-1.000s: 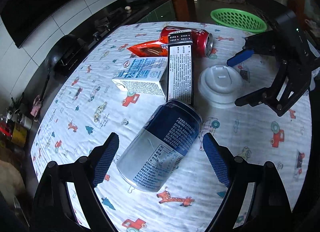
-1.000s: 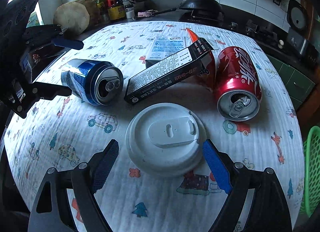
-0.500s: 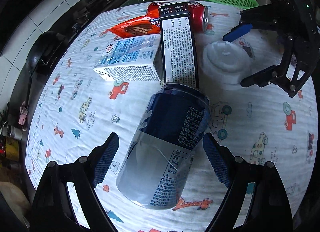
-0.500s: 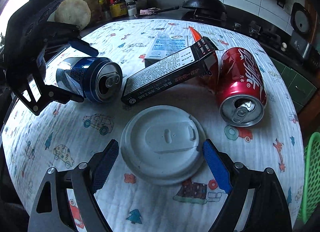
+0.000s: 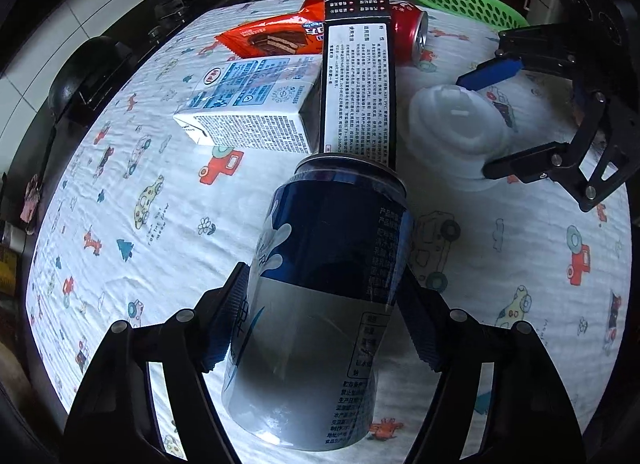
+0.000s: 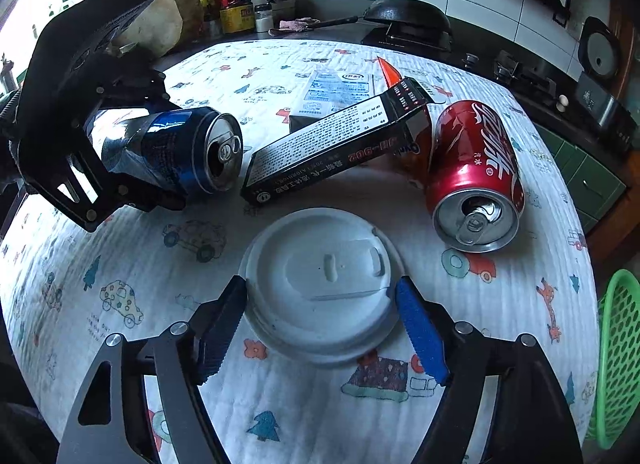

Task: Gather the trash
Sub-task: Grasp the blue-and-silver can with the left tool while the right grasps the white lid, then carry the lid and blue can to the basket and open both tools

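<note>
With my jaws just closing, left gripper (image 5: 320, 316) pads pressing the blue can (image 5: 320, 296) lying lengthwise, mouth pointing away, right gripper (image 6: 320, 316) pads flanking the white cup lid (image 6: 320, 284), green basket (image 6: 618, 352) to its right.

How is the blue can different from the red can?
The blue can is dark blue and silver; the red can is red with white writing. The blue can sits between the left gripper fingers; no gripper is at the red can. The long black box leans on the red can, with its other end near the blue can. Both lie sideways, already opened.
</note>
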`<state>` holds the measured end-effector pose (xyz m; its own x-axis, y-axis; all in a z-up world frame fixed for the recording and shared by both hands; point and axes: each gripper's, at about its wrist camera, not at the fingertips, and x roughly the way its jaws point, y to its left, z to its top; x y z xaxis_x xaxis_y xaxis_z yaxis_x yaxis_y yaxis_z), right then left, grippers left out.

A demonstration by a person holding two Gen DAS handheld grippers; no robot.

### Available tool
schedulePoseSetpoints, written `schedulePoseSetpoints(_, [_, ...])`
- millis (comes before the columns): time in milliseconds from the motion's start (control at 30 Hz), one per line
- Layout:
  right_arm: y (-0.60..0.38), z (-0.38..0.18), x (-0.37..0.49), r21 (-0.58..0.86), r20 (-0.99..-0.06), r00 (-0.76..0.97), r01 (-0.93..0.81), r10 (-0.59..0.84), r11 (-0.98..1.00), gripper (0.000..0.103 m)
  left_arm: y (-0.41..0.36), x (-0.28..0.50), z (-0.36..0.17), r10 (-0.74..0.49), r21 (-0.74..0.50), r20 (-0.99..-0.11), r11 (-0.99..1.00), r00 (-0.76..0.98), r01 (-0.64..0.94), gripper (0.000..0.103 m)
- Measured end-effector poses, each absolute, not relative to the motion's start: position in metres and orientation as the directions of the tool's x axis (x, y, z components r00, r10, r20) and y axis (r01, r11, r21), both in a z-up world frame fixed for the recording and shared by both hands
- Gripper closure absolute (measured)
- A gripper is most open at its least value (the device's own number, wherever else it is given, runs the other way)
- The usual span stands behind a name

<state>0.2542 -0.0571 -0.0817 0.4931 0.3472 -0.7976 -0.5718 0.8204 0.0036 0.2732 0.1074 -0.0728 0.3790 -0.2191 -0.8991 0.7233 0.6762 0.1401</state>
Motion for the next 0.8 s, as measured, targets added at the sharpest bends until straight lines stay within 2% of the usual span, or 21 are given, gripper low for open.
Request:
schedulePoseSetpoints(367, [-0.060,-0.079,0.246,0.018,-0.796,0.489,-0.568,0.356,0.823,0.032,0.109,0.247,-0.066,-0.235,0.103,-0.874,0.766,0.425,0.635,0.033])
schedulePoseSetpoints(800, [-0.120,-0.047,0.215,0.084,-0.731,0.561,-0.491,0.389,0.867,0.032,0.082,0.221,-0.033,-0.290,0.039,-0.831,0.820,0.474,0.570,0.034])
